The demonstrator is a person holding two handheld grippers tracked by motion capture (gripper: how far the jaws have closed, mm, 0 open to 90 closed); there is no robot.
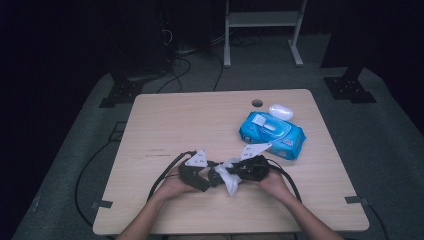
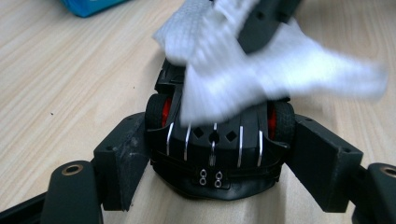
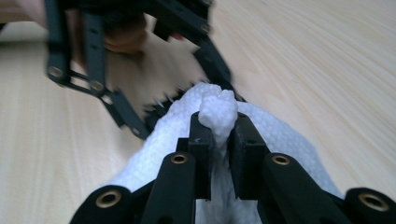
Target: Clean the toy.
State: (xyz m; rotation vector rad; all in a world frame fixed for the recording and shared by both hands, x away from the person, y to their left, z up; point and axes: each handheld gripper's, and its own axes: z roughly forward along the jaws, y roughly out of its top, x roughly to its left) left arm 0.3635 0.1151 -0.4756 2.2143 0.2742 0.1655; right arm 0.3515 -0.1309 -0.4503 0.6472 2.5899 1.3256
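Black toy car (image 2: pixel 215 154) tail toward left gripper (image 2: pixel 219 163), wipe (image 3: pixel 217 112) draped lengthwise

Toy car (image 2: pixel 215 140) near the table's (image 1: pixel 165 120) near edge, mid-width, between left gripper (image 1: pixel 200 175) and right gripper (image 1: pixel 240 170). Wipe (image 3: pixel 217 114) draped on car. Wipes pack (image 1: pixel 272 135) toward far right corner; small case (image 1: pixel 281 111) just behind it.
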